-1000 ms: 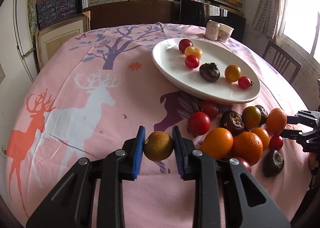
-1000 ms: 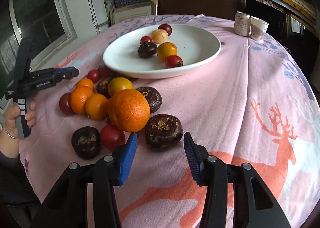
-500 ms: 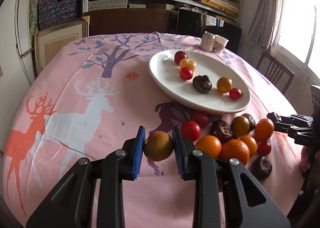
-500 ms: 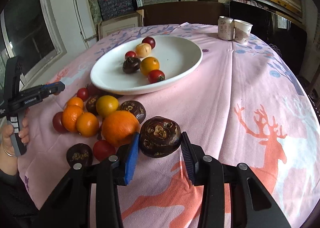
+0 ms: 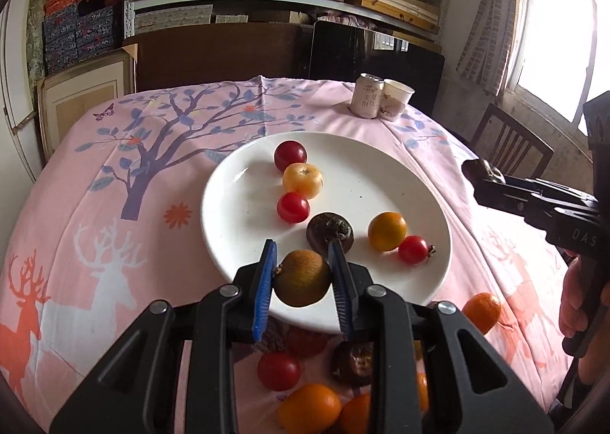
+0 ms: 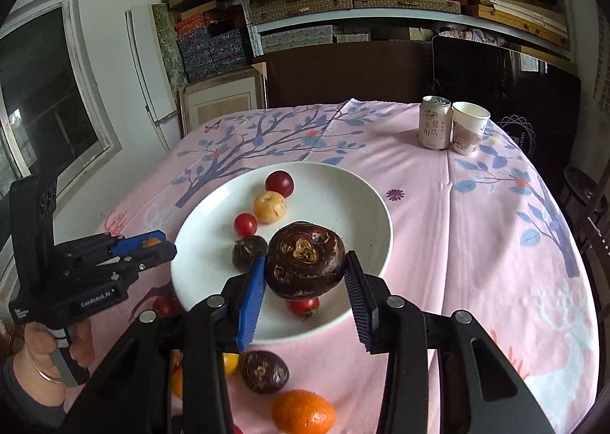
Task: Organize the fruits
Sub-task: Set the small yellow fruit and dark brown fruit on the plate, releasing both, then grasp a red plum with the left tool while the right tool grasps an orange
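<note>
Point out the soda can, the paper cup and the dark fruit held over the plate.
soda can [image 6: 434, 124]: right wrist view, middle of its printed side.
paper cup [image 6: 468, 129]: right wrist view, front wall under the rim.
dark fruit [image 6: 305, 260]: right wrist view, top face, between the fingers.

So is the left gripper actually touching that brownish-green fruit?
Touching. In the left wrist view both blue pads of the left gripper press the brownish-green fruit, held above the white plate.
</note>
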Tool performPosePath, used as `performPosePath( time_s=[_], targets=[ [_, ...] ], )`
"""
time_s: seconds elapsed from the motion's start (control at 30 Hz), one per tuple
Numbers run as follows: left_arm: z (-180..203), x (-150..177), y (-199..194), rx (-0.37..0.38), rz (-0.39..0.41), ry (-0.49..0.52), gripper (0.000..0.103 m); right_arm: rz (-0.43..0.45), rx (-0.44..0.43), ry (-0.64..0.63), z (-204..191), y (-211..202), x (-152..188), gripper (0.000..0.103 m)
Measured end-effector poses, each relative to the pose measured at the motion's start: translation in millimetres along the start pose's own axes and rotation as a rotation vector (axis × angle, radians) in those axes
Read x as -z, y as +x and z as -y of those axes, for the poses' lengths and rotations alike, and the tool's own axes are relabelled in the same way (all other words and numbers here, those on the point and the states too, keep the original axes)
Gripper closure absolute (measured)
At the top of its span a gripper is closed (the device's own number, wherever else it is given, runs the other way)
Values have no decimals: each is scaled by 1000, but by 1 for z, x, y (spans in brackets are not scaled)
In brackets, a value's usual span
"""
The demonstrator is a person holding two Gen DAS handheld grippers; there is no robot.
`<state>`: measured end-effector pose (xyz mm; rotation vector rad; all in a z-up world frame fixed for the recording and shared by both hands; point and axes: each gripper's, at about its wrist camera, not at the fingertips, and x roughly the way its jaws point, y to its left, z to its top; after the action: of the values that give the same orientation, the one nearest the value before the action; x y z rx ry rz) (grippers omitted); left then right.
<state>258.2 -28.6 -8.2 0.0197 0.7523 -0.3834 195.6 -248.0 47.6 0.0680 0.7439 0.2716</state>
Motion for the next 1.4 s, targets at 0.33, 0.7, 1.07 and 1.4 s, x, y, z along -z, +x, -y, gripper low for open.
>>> performPosePath(
  time_s=[0.33,0.7,1.07,1.4],
  targets=[
    [-17,4,-14,-4,27,-63,23,-13,42,-14,-10,16,6,56],
    [17,104,-80,-30,-24,115,24,-50,70,-88,0,-14,79,47],
    [32,132,-79,-97,-72,195,26,-89,-47,16,10,8,89,59],
    [37,123,-48,-62,-160,224,60,-83,-125,116,29,8,90,59]
  ],
)
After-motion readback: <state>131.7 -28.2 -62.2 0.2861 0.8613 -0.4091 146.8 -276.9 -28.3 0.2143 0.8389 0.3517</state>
